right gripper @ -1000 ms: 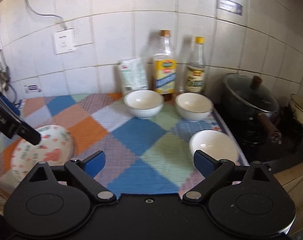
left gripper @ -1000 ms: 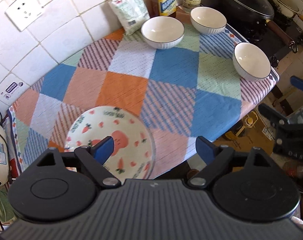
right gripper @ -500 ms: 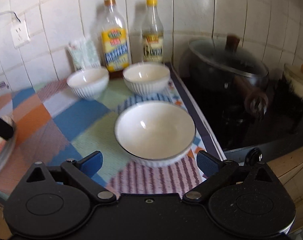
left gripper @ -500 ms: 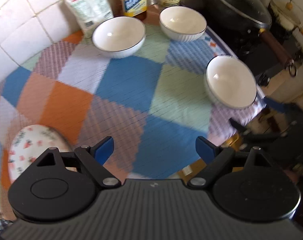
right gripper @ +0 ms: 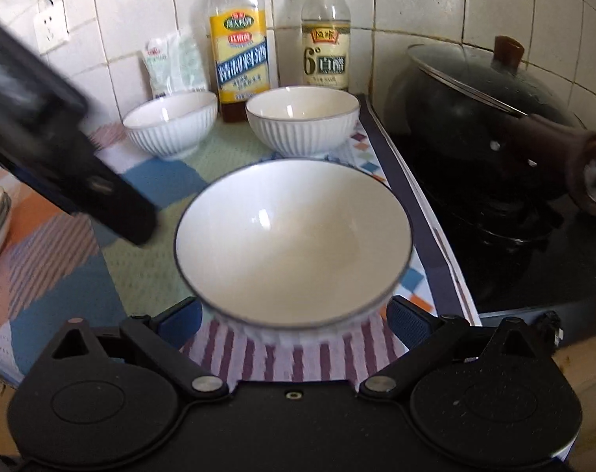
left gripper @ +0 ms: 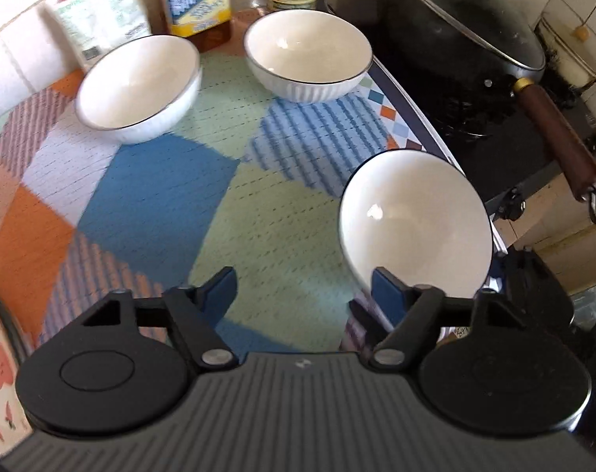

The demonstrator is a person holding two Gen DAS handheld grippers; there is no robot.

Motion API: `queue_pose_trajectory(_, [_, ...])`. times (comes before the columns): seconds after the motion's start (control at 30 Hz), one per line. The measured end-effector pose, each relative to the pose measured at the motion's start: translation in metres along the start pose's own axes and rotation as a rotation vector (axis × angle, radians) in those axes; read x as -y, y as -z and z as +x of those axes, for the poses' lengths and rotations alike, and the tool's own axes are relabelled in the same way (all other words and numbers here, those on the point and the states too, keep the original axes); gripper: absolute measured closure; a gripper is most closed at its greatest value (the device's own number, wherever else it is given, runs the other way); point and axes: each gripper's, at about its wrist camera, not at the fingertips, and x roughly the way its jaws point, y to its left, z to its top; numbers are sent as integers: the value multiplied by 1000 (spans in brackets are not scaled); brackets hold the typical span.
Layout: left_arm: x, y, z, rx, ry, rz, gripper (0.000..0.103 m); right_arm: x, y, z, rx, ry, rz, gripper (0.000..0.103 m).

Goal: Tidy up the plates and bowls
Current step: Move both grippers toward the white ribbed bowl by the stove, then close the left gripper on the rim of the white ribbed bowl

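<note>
— Desk (right gripper: 148, 275) under checked cloth; nearest white bowl (right gripper: 294, 244) sitting near the stove-side edge?
— Yes. Right claw (right gripper: 294, 320) gaping wide, flanking its base; left claw (left gripper: 303, 289) spread wide, holding nothing.

Each hand-held gripper is matte black plastic: the left hand-held gripper (left gripper: 303, 289) has a grey ribbed body, the right hand-held gripper (right gripper: 294, 320) a smooth black one. Both carry round black discs, silver pivot screws and blue-padded fingers (left gripper: 221, 289).
</note>
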Motion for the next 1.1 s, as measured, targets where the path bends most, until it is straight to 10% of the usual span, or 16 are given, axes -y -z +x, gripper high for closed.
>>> queue_pose_trajectory(0.27, [2,-13,31,-38,28,-23,44,3,0,12,46,-10,36,1])
queue_pose_trajectory(0.6, [-8,-7,43,-68,142,-64,90,4,-5,17,58,-50,14,1])
queue_pose_trajectory(1.1, [-46,15,-14,13,74,-41,90,-48,-18,-5,71,-125,-46,1])
